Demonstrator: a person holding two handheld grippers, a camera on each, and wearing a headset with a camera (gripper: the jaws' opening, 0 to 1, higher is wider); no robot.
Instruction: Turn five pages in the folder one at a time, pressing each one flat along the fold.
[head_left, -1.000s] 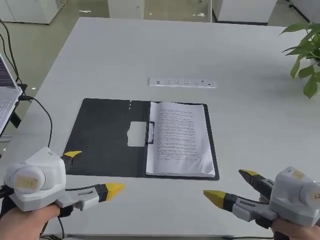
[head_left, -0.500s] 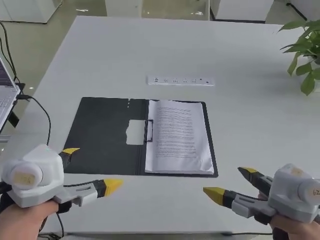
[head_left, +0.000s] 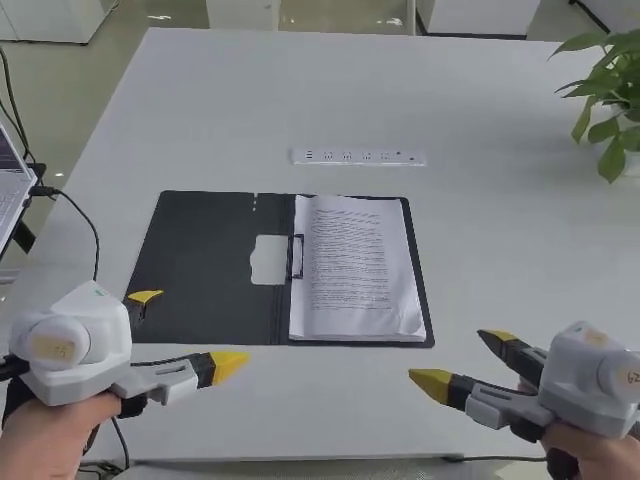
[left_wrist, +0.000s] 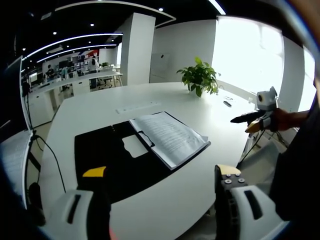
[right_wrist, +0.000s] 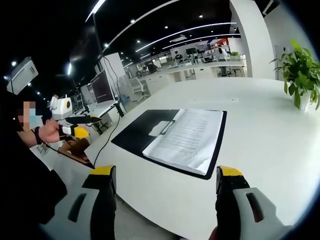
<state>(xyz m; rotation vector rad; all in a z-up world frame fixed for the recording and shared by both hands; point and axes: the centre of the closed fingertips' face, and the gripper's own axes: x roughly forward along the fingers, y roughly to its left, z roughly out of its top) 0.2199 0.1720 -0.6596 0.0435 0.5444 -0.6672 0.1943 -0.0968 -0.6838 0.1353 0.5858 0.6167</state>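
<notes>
An open black folder (head_left: 215, 265) lies flat on the white table, with a stack of printed pages (head_left: 355, 265) clipped on its right half. The folder (left_wrist: 107, 157) and pages (left_wrist: 167, 135) show in the left gripper view, and again as folder (right_wrist: 140, 132) and pages (right_wrist: 190, 135) in the right gripper view. My left gripper (head_left: 187, 333) hovers open near the table's front edge, left of the folder's front left corner. My right gripper (head_left: 463, 360) is open too, in front of the folder's right corner. Neither holds anything.
A white power strip (head_left: 358, 156) lies beyond the folder. A potted plant (head_left: 605, 90) stands at the far right. A laptop edge (head_left: 10, 190) and black cable (head_left: 85, 225) sit at the left. A bare stretch of table (head_left: 330, 400) separates the folder from the front edge.
The head view has shifted slightly, so the folder sits a little higher in frame. Both grippers stay open, low near the front edge, with little movement.
</notes>
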